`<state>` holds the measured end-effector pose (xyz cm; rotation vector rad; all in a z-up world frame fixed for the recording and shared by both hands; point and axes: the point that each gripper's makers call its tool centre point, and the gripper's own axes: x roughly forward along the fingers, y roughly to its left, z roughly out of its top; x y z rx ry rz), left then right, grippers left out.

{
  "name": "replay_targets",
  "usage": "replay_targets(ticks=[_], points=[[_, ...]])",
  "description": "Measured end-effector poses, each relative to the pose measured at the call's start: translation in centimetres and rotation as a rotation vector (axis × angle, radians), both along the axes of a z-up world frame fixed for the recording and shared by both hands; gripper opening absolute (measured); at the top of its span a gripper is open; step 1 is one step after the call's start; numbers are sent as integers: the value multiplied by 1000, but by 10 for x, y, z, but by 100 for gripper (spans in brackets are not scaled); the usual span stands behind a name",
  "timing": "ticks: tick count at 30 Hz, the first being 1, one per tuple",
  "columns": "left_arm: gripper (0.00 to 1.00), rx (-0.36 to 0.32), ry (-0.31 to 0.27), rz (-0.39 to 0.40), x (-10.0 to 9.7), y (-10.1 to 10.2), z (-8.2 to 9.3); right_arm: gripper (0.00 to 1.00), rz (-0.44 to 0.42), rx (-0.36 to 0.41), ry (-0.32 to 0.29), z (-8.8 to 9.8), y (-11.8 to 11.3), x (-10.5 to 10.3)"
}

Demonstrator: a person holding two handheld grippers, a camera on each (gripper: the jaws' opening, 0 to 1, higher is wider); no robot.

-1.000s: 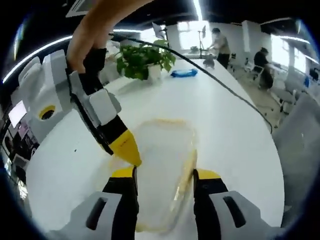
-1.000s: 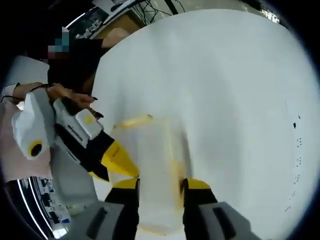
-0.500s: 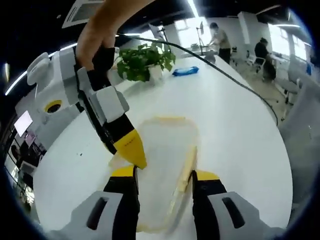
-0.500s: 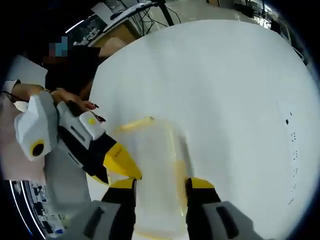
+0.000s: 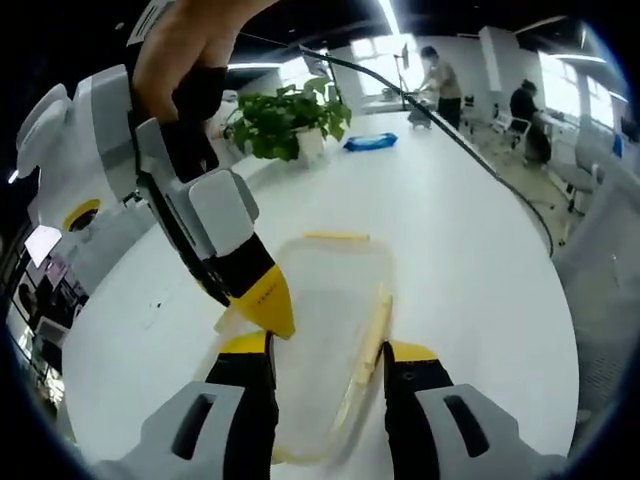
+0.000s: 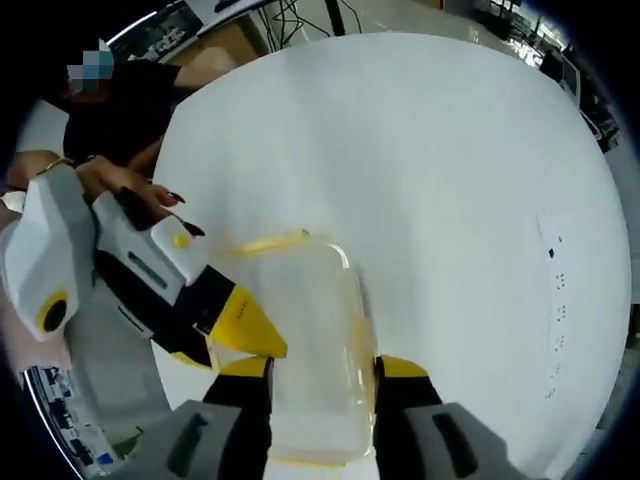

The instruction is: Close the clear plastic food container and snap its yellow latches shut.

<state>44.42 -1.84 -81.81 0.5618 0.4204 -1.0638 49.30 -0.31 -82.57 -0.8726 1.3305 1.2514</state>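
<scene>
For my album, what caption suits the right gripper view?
Two yellow-tipped grippers meet at a clear plastic container on a white table.

In the left gripper view, the left gripper (image 5: 325, 352) has its yellow-tipped jaws standing apart over the near end of the clear food container (image 5: 330, 300), which lies on the white table (image 5: 470, 250). A yellow latch (image 5: 337, 237) runs along the container's far edge, another down its right side. The right gripper (image 5: 262, 300), held in a hand (image 5: 190, 45), reaches in from the left, its tip at the container's left edge, perhaps touching it. A potted plant (image 5: 285, 118) stands farther back.
</scene>
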Motion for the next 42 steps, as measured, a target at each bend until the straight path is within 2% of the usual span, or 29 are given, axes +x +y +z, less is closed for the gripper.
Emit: replay_targets(ticks=[9,12,13,14,16,18,19,20,21,24,26,27,29,32,35,38,42], points=[[39,26,15,-9,1,0,1,37,-15,-11,-102,3,-1,0],[39,48,-3,-20,1,-1,0,37,-18,-10,-148,6,-1,0],[39,54,0,-20,0,-1,0,36,-16,-4,-162,6,-1,0],[39,106,-28,-44,0,1,-1,36,-13,6,-178,7,-1,1],[39,132,-38,-57,-1,-1,-1,35,-32,43,-226,9,-1,2],[40,154,-50,-71,-1,0,-1,28,-72,71,-231,10,-1,-5],[40,151,-48,-70,0,0,-1,29,-110,101,-256,10,2,-4],[40,151,-57,-73,0,1,-1,28,-86,110,-273,12,2,-2],[41,150,-59,-77,0,2,-1,29,-98,117,-299,13,0,-1],[43,118,-35,-64,-1,1,2,37,-131,134,-374,17,-4,6],[45,104,-11,-50,-3,2,3,42,-191,163,-392,18,-6,8],[45,115,-12,-49,-5,5,4,48,-240,191,-372,18,-6,6],[46,140,-42,-54,-6,11,5,54,-345,243,-365,22,-7,7],[50,71,-21,12,-5,19,14,53,-517,341,-357,33,-17,8],[54,44,-3,55,1,28,15,55,-586,344,-362,34,-38,6],[58,56,21,53,0,37,9,55,-634,338,-363,29,-56,0],[59,20,50,106,3,43,6,55,-707,362,-324,20,-65,-11]])
